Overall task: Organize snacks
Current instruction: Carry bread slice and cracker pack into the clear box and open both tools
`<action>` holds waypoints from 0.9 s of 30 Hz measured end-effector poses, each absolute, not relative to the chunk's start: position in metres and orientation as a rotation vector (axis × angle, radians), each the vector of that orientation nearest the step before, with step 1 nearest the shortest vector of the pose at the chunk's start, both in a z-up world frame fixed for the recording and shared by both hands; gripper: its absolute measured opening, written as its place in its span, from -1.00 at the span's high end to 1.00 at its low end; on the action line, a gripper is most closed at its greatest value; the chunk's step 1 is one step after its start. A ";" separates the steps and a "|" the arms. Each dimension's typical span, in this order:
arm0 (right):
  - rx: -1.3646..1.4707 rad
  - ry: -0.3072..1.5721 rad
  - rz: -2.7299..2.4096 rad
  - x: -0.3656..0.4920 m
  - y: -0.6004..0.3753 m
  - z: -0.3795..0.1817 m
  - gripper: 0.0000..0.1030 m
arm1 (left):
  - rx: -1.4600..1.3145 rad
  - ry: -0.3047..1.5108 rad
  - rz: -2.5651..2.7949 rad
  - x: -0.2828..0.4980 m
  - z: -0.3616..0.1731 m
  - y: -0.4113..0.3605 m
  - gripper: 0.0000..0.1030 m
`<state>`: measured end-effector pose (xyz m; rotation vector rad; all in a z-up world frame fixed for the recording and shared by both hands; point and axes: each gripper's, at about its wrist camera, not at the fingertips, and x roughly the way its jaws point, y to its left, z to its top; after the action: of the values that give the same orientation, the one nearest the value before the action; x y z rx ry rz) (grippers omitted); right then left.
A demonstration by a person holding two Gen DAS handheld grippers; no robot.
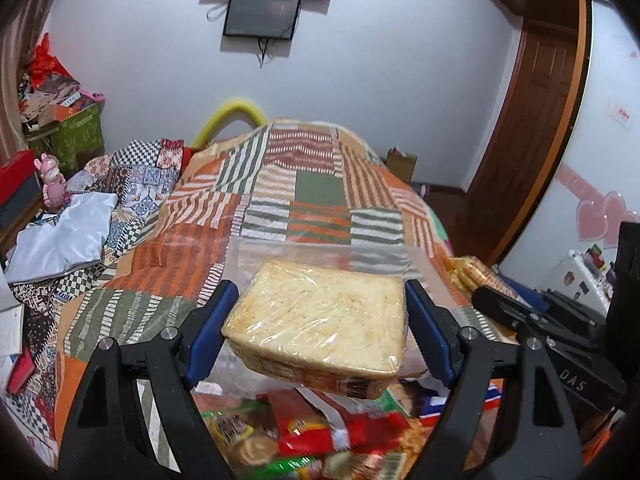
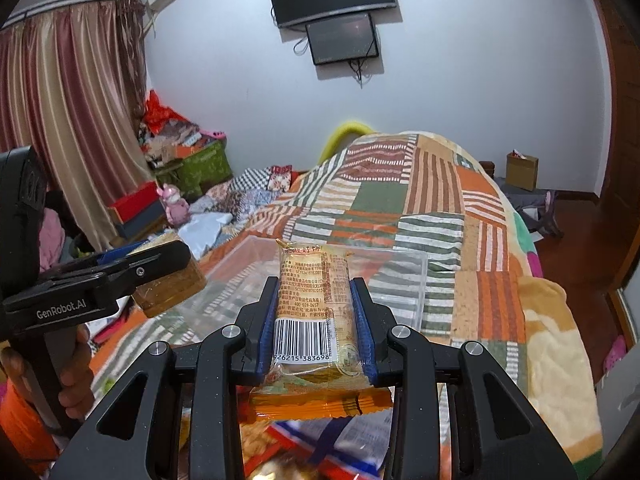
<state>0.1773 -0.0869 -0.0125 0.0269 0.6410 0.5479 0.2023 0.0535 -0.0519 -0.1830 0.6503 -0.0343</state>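
My left gripper is shut on a plastic-wrapped slice of bread, held level above a pile of snack packets. It also shows in the right wrist view at the left. My right gripper is shut on a yellow biscuit packet with a barcode, held above more snack packets. The right gripper shows at the right of the left wrist view. A clear plastic box lies on the bed just beyond both grippers; it also shows in the left wrist view.
A patchwork quilt covers the bed. Folded cloth, a pink toy and boxes lie at the left. A wooden door and floor are to the right. A hand holds the left gripper.
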 end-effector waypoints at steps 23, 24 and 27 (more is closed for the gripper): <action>-0.117 0.943 0.550 0.244 -0.061 -0.076 0.39 | -0.107 0.988 -0.058 0.295 -0.126 0.058 -0.61; -0.120 0.950 0.550 0.244 -0.061 -0.078 0.39 | -0.112 0.998 -0.060 0.295 -0.128 0.059 -0.61; -0.120 0.959 0.549 0.245 -0.060 -0.080 0.38 | -0.100 1.007 -0.062 0.295 -0.131 0.057 -0.61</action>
<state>0.2452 -0.0605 -0.0798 -0.1204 0.9592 0.5492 0.2946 0.0568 -0.1312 -0.1001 1.0068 -0.0615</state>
